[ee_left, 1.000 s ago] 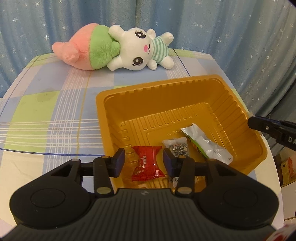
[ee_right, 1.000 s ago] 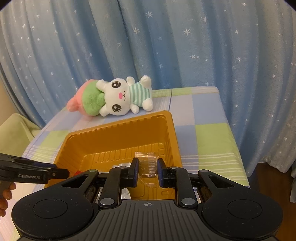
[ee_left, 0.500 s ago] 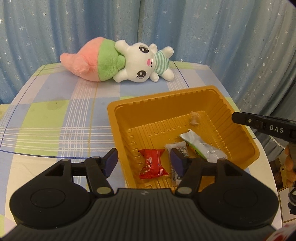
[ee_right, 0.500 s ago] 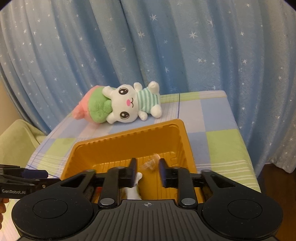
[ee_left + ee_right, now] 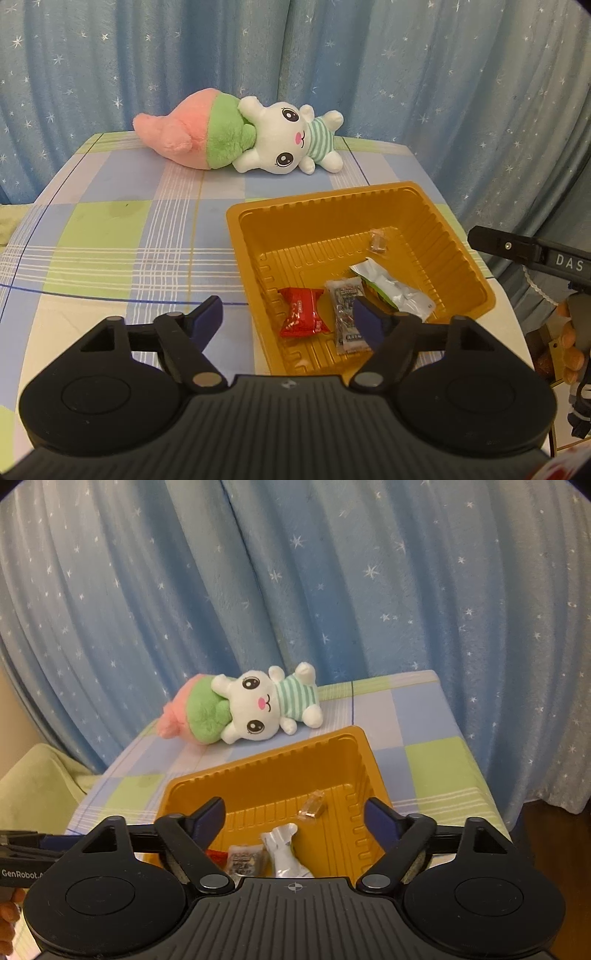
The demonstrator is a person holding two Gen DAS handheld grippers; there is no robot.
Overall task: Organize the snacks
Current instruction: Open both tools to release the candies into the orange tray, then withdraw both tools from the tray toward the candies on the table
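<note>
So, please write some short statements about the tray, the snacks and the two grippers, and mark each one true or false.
1. The red snack packet lies inside the orange tray. True.
2. The left gripper is shut on a packet. False: its jaws stand wide apart and hold nothing.
3. The plush toy lies inside the tray. False: it lies on the tablecloth behind the tray.
4. The right gripper is open and empty. True.
5. A small clear-wrapped snack lies in the tray apart from the other packets. True.

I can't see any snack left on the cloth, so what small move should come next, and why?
Probably draw both back: the left hand-held gripper and right hand-held gripper are open and empty, and the four snacks lie in the orange tray.
</note>
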